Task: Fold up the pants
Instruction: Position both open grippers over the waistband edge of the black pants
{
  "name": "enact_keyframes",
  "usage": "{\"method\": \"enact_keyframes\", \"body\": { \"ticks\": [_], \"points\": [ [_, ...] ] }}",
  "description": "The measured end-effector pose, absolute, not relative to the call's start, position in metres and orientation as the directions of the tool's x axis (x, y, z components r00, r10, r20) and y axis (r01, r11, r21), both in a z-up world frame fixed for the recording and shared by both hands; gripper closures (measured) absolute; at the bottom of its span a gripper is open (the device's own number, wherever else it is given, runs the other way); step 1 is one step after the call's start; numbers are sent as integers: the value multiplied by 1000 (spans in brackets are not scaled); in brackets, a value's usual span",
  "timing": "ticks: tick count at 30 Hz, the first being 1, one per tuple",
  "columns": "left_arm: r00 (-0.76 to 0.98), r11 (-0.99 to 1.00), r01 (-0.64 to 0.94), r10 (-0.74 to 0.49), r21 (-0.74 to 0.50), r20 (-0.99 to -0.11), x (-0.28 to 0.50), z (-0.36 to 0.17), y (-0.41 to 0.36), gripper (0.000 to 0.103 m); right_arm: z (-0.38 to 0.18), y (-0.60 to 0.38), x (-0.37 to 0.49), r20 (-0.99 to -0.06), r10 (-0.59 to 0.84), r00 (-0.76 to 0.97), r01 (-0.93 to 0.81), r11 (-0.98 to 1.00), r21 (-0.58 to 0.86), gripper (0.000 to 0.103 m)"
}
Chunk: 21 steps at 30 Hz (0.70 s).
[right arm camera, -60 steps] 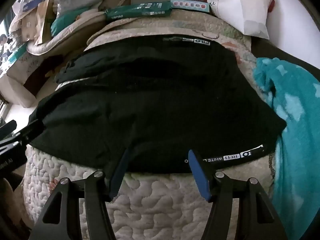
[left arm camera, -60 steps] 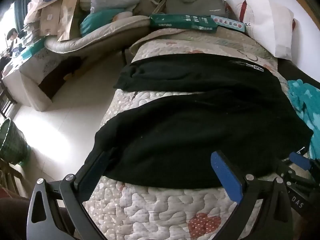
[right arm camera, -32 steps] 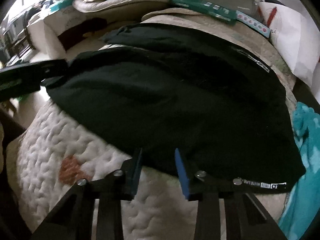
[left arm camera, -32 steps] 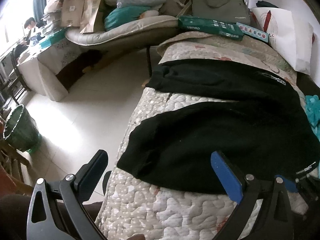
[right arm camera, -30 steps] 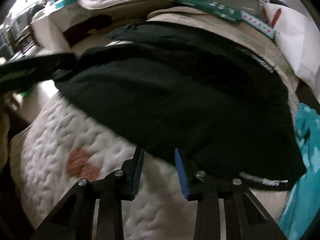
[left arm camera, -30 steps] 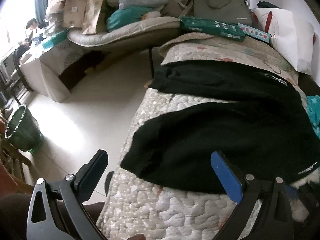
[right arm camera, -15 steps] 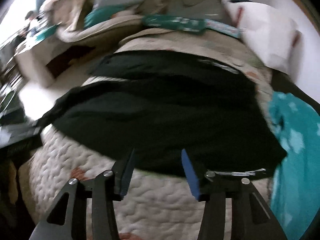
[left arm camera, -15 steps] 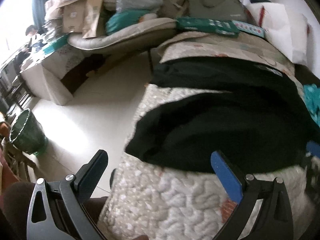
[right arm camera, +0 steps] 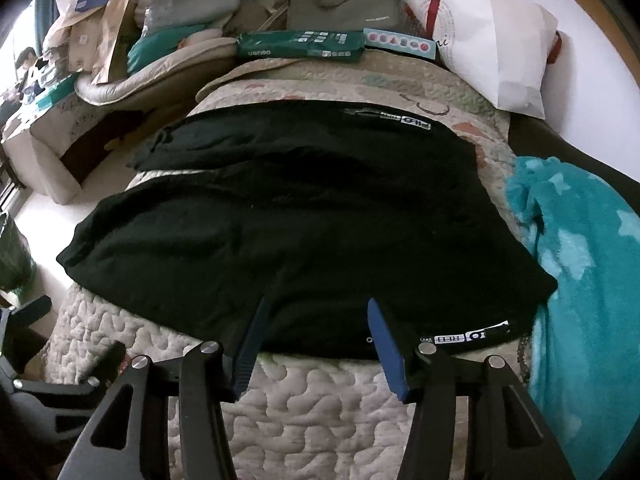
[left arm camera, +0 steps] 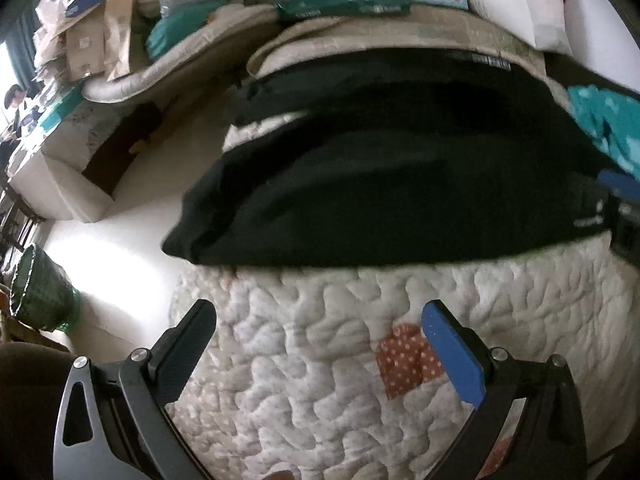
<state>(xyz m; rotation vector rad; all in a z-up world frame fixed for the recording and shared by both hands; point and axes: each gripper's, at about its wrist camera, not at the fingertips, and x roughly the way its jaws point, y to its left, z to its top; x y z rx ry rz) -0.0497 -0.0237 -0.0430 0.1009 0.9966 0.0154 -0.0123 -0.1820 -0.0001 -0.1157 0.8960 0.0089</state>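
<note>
Black pants lie spread on a quilted bed, both legs running left, with a white-lettered label at the near right hem. In the left wrist view the pants lie ahead, blurred. My left gripper is open and empty above bare quilt, short of the near edge of the pants. My right gripper is open, its blue fingertips over the near hem of the pants. It holds nothing.
A teal star blanket lies right of the pants. A white pillow, a green box and a grey bag lie at the bed's far end. The bed's left edge drops to the floor, where a green basket stands.
My left gripper has drawn back from the pants and now hangs over bare quilt. My right gripper has opened wider and steadied at the near hem.
</note>
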Motion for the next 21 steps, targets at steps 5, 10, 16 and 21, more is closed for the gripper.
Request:
{"method": "enact_keyframes", "body": {
  "ticks": [5, 10, 16, 21],
  "points": [
    [501, 994, 49, 63, 101, -863, -52, -58, -28, 0, 2, -185, -12, -773, -41, 633, -35, 996, -81, 43],
    [464, 1000, -5, -7, -11, -886, -52, -65, -13, 0, 2, -188, -14, -773, -33, 634, -27, 998, -65, 42],
    [463, 999, 1, -39, -43, -886, -59, -67, -11, 0, 4, -190, -13, -770, -28, 638, -31, 998, -63, 42],
    [475, 999, 17, -37, -33, -879, -60, -65, -9, 0, 3, -189, -13, -774, -30, 632, -29, 998, -63, 41]
  ]
}}
